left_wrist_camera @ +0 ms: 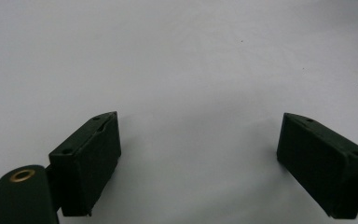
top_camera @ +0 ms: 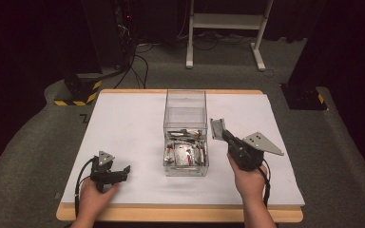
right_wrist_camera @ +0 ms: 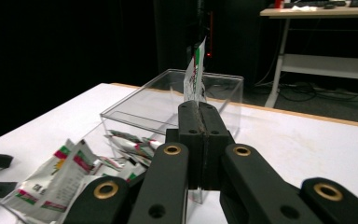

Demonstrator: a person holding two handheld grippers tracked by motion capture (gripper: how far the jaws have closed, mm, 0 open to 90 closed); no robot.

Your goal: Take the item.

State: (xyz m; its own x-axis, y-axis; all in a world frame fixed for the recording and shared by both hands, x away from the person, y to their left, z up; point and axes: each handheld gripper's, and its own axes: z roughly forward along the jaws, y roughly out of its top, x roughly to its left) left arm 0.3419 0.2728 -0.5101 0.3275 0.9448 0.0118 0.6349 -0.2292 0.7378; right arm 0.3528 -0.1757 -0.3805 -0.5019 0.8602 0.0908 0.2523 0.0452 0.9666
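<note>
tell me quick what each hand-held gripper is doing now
left hand-held gripper: open, holding nothing
right hand-held gripper: shut on a sachet

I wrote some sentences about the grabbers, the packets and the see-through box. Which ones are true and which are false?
1. The right gripper pinches a packet. True.
2. The left gripper holds a packet. False: its jaws stand open over the bare white table.
3. The clear box has two compartments. True.
4. All the packets in the box lie in the far compartment. False: they lie in the near one.
5. The held packet lies flat. False: it stands upright.
</note>
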